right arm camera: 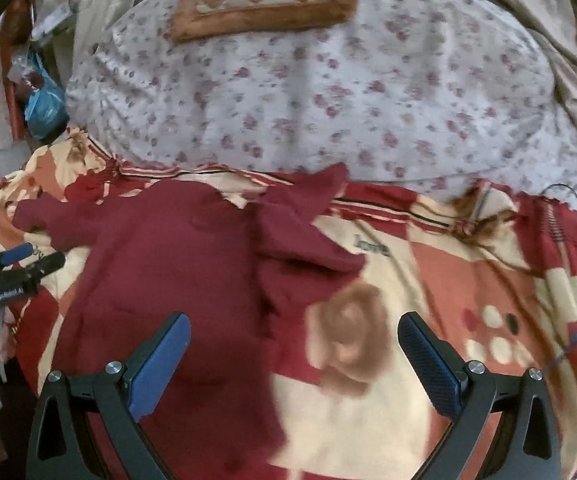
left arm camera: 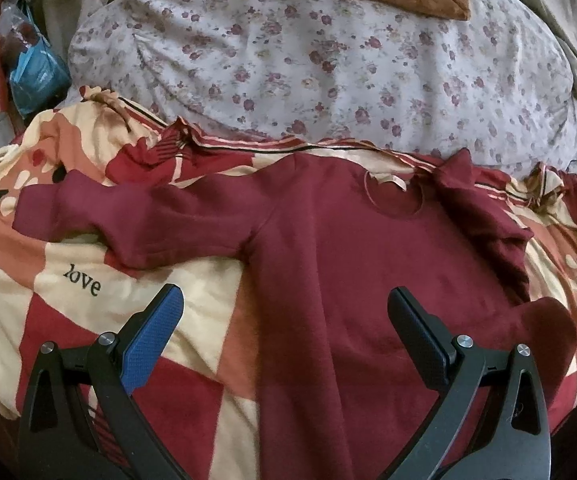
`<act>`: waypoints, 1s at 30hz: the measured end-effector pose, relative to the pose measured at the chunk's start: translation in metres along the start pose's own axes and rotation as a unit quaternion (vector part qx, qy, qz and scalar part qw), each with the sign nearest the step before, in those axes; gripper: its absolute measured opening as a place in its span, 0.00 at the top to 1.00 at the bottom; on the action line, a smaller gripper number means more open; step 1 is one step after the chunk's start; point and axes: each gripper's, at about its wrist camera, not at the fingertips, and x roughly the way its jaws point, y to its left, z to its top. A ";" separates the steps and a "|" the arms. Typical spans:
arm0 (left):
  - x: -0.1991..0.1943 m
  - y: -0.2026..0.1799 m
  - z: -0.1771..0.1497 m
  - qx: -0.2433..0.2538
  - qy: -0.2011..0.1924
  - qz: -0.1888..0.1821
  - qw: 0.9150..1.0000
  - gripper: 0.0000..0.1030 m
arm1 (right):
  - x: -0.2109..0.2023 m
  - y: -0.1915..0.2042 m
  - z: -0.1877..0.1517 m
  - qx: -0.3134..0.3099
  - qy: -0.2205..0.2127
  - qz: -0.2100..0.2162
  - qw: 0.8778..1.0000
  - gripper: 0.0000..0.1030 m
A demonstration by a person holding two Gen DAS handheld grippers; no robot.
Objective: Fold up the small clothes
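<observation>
Fold barely begun, judging by the layout: dark red top lies spread flat on the patchwork blanket on the bed, body unfolded. One sleeve stretches straight out from the body toward the "love" print side; other sleeve is bunched/partly turned in beside the collar. Left to do: both sleeves in, then body folded up.

Long axis of the top runs hem-to-collar; collar end points at the floral pillow, hem nearest the cameras.

Left hand-held gripper spread wide, pinching nothing, over the top's lower body. Right hand-held gripper also spread, empty, over the top's edge by the bunched sleeve.
</observation>
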 end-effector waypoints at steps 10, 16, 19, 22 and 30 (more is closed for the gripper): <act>0.016 0.010 0.002 -0.021 0.008 0.011 1.000 0.01 | 0.046 0.045 0.012 0.007 0.025 0.034 0.999 0.00; 0.030 0.016 0.003 -0.029 0.017 0.030 0.999 0.01 | 0.069 0.063 0.020 0.017 0.034 0.063 0.997 0.00; 0.038 0.020 0.004 -0.033 0.023 0.031 0.999 0.01 | 0.080 0.074 0.024 0.015 0.038 0.072 0.997 0.00; 0.043 0.023 0.004 -0.038 0.023 0.037 0.998 0.01 | 0.088 0.083 0.027 0.012 0.037 0.083 0.996 0.00; 0.050 0.031 0.006 -0.053 0.024 0.046 0.997 0.01 | 0.110 0.097 0.025 0.019 0.045 0.101 0.994 0.00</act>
